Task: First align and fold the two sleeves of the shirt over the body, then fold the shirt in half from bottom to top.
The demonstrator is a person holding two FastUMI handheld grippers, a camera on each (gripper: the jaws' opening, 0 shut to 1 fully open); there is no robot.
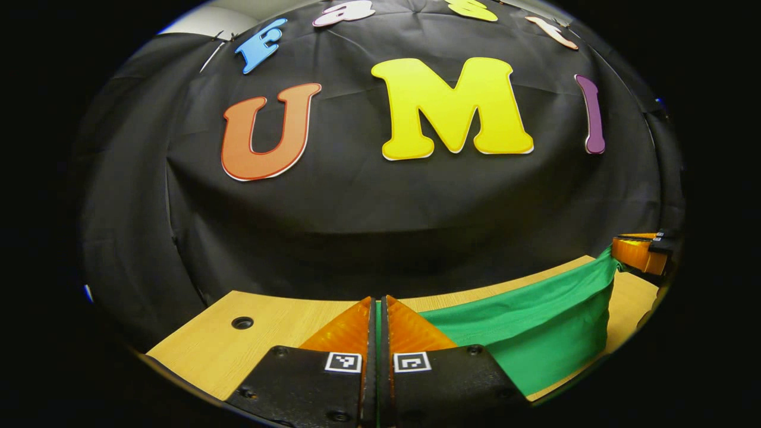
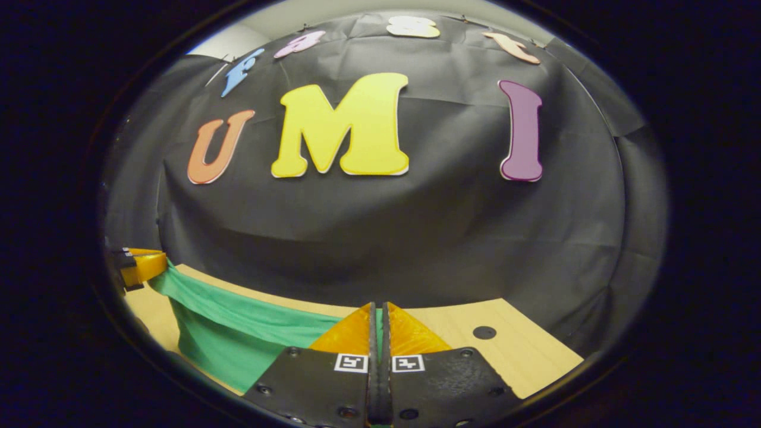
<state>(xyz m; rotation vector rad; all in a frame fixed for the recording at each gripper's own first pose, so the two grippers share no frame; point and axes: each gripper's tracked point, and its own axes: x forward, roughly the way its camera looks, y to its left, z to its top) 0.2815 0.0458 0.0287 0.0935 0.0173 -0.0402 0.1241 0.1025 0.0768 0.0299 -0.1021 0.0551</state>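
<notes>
A green shirt hangs stretched above the wooden table, held up by its edge between both grippers. My left gripper is shut on one end of that edge, the cloth running off to the right. There the right gripper shows, gripping the other end. In the right gripper view, my right gripper is shut on the green shirt, which runs left to the left gripper. The shirt's lower part drapes down out of sight.
The wooden table ends at the black cloth wall just behind. A round dark hole sits in the tabletop at the left in the left gripper view; the hole lies at the right in the right gripper view.
</notes>
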